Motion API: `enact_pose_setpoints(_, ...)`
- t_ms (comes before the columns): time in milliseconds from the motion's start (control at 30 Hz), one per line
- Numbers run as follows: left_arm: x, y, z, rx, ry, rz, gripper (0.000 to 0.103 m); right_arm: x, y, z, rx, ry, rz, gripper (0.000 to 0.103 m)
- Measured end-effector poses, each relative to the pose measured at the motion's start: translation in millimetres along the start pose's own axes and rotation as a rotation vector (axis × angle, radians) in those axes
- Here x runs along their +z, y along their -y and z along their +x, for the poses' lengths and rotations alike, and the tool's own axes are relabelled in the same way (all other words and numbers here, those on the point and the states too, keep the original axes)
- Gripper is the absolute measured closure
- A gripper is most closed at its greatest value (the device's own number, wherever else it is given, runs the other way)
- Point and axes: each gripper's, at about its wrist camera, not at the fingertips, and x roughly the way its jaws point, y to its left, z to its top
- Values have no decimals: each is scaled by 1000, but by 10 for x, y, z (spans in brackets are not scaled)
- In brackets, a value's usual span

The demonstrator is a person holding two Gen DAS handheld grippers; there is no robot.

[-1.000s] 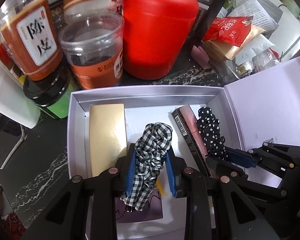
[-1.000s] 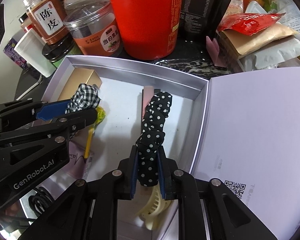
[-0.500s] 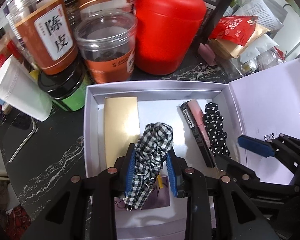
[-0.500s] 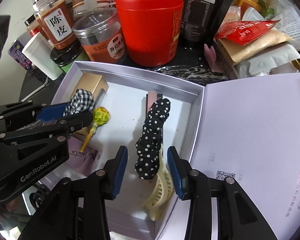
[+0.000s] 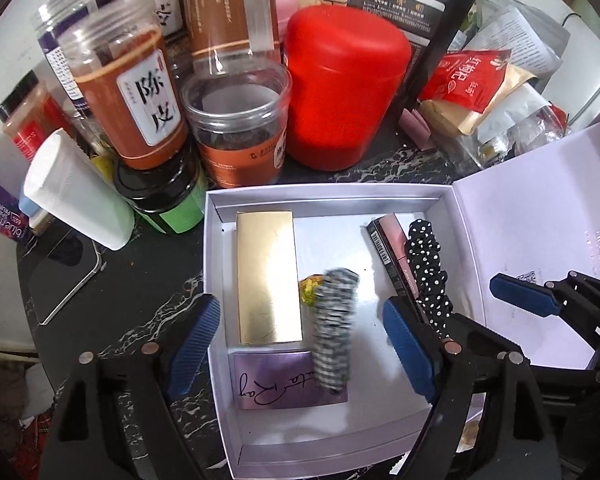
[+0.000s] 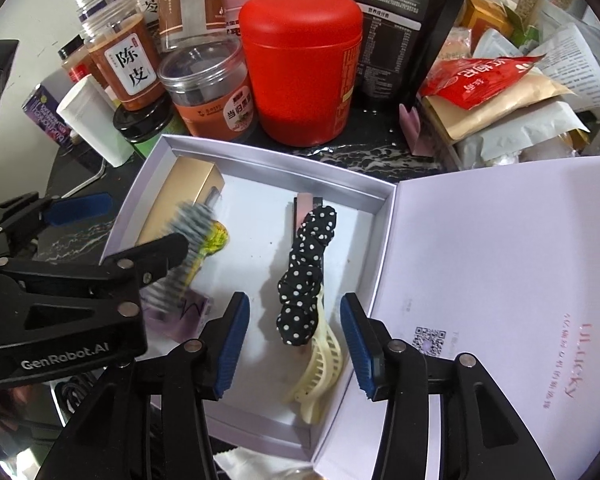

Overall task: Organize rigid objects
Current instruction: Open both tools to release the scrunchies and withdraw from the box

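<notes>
Scrunchies both sit loose in the white box [image 5: 214,280] on the dark marbled desk [image 5: 140,308]. Left hand-held gripper [image 5: 296,344] has jaws opening, spread wide, pads clear of the checkered scrunchie [image 5: 334,328], which lies between them (motion-blurred) with its lower end over the purple card [image 5: 276,384], just beside the gold box [image 5: 268,276] and a yellow wrapped candy [image 5: 310,288]. Right hand-held gripper [image 6: 296,344] has jaws opening too, moderately apart, not touching the polka-dot scrunchie [image 6: 306,276] between them; that scrunchie lies lengthwise over a pink slim box [image 6: 302,204] at its far end and a cream claw clip [image 6: 320,372] at its near end. Box lid [image 6: 500,280] is flipped flat to the right. Behind the box: red canister [image 5: 340,96], clear jars [image 5: 240,132], white bottle [image 5: 76,196], red pouch [image 5: 468,76].
</notes>
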Motion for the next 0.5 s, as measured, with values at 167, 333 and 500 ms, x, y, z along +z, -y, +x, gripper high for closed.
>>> enact_pose_setpoints(167,16,-21,-130,2,14,-6,19,4,-7,-81,1,7,-1,56)
enact_pose_setpoints(333,3,-66,-271,3,30,-24,19,19,-74,-178,6,22,-8,56)
enact_pose_setpoints(500,-17,-122,-512,21,70,-43,19,49,-156,-331,14,58,-12,56)
